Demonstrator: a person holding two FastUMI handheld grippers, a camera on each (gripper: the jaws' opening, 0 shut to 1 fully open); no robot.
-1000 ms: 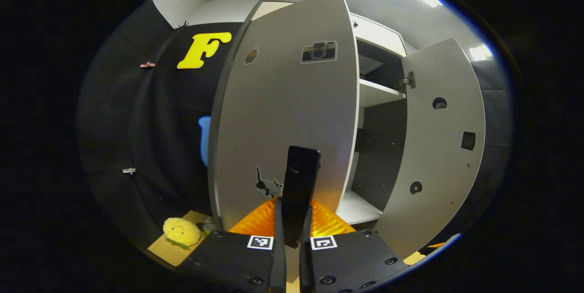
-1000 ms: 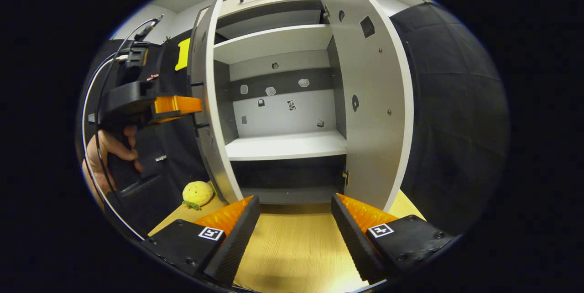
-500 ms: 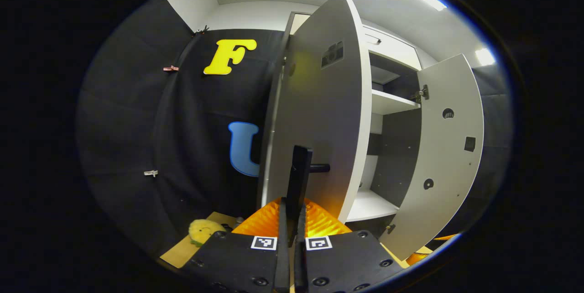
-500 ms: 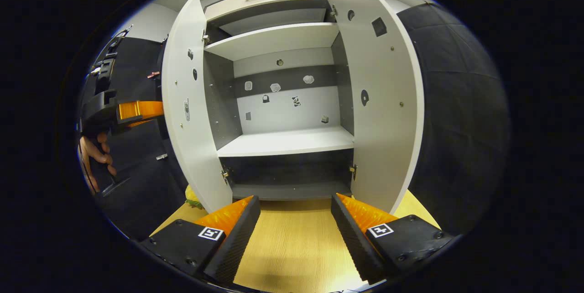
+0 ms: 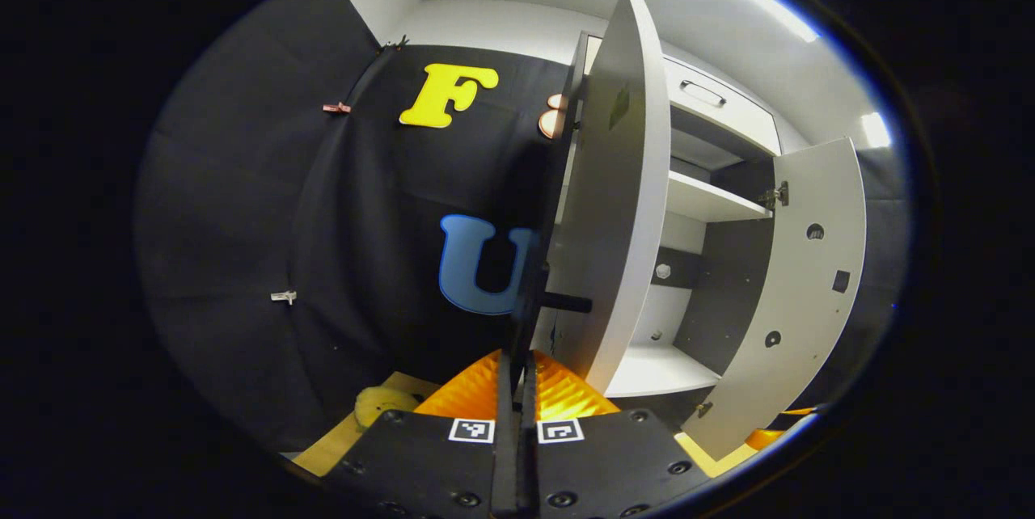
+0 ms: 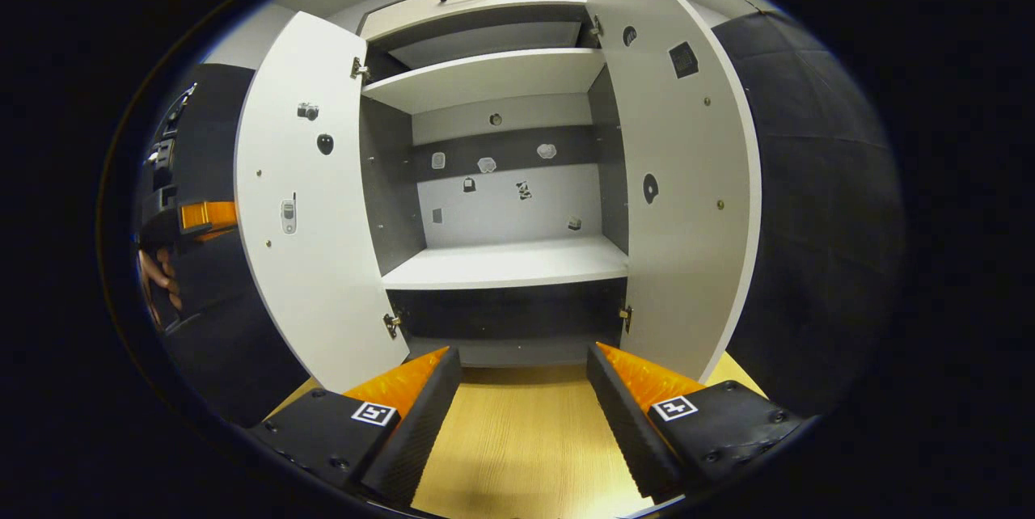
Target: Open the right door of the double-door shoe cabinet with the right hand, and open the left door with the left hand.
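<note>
The shoe cabinet (image 6: pixel 501 260) stands with both doors swung out. In the left gripper view the left door (image 5: pixel 618 196) shows nearly edge-on, and my left gripper (image 5: pixel 517 357) is shut on its dark vertical handle (image 5: pixel 530 301). The right door (image 5: pixel 804 284) hangs wide open farther right. In the right gripper view I look into the shelves between the left door (image 6: pixel 307 204) and the right door (image 6: pixel 687 196). My right gripper (image 6: pixel 521 390) is open over the wooden table (image 6: pixel 517 454) and holds nothing. The left gripper's body (image 6: pixel 198 216) and a hand (image 6: pixel 158 280) show past the left door's outer edge.
A drawer with a bar handle (image 5: pixel 711 94) tops the cabinet. A yellow plush toy (image 5: pixel 380 404) lies on the table by the left door's foot. Small stickers dot the cabinet's back panel (image 6: pixel 501 204). Black cloth walls close in on both sides.
The left door has swung farther open with my left gripper still on its handle, and the toy is now hidden behind it in the right gripper view. The right gripper has stayed put.
</note>
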